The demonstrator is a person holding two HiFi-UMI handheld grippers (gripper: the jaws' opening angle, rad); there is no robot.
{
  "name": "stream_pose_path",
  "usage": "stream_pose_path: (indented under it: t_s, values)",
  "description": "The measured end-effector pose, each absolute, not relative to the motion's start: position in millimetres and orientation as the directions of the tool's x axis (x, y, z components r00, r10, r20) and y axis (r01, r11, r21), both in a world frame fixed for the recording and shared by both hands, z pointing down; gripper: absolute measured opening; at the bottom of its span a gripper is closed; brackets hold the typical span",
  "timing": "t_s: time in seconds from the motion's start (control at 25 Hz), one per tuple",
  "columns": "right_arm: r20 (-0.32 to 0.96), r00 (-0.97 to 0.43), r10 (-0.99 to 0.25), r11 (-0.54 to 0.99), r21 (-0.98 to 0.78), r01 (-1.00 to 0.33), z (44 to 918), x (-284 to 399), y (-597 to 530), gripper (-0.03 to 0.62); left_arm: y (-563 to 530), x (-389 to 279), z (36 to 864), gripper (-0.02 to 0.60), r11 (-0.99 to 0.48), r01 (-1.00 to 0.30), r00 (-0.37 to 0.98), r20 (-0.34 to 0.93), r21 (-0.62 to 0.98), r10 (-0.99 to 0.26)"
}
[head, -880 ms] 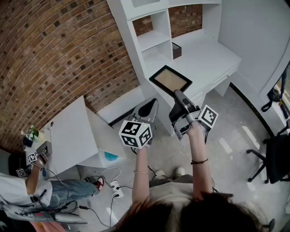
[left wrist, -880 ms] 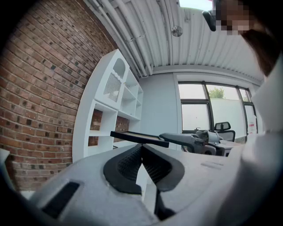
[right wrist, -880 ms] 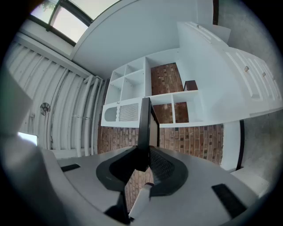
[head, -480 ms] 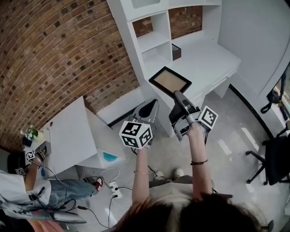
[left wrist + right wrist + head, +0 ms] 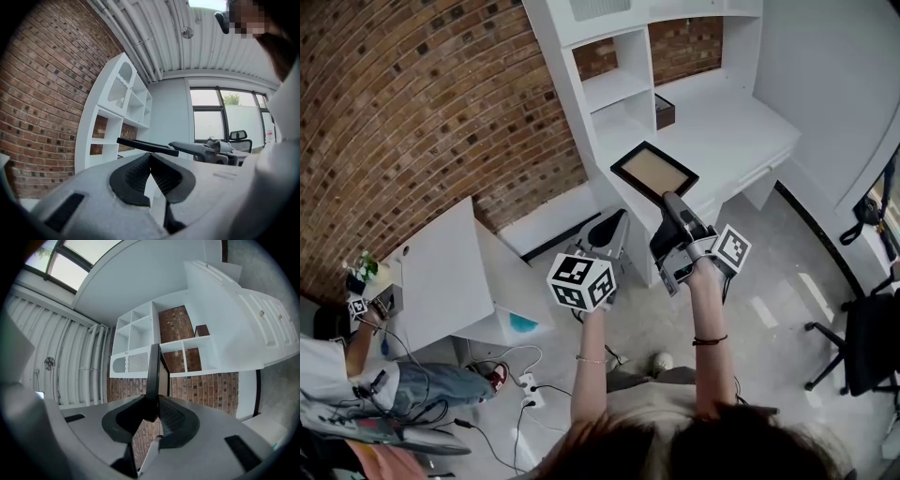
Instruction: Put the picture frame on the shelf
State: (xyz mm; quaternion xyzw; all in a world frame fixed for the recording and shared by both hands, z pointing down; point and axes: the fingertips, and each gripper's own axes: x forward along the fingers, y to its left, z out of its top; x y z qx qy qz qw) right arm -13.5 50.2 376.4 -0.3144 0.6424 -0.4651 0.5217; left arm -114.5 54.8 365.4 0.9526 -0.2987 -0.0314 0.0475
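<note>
A black picture frame (image 5: 654, 171) with a tan middle is held out flat over the white desk, just in front of the white shelf unit (image 5: 623, 80). My right gripper (image 5: 668, 199) is shut on its near corner; in the right gripper view the frame (image 5: 153, 376) stands edge-on between the pads. My left gripper (image 5: 609, 228) hangs lower and to the left, shut with nothing in it. In the left gripper view its pads (image 5: 151, 172) meet, and the frame (image 5: 146, 146) shows edge-on beyond them with the shelf unit (image 5: 112, 126) at the left.
A small dark box (image 5: 666, 108) sits on the desk by the shelf's lower cubby. A brick wall (image 5: 422, 103) runs along the left. A low white table (image 5: 450, 281) and a seated person (image 5: 356, 375) are at lower left, a black office chair (image 5: 867, 342) at right.
The frame and my right gripper have drifted slightly right and toward the shelf. The left gripper has barely moved. The seated person at lower left has shifted.
</note>
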Motion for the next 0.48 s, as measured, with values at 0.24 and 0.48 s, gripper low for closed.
stream_pose_path:
  t_s: [0.24,0.48]
  values:
    - [-0.374,-0.266,-0.889,0.363,-0.927,0.091,378,5,53,0.075,60,-101,369,0.011,-0.799,-0.591,0.803,-0.016,0.114,-0.596]
    - [-0.385,-0.268,-0.883,0.369,-0.923,0.111,382,5,45,0.075,54,-99,374,0.011,-0.794,-0.599,0.798,0.0,0.107,-0.602]
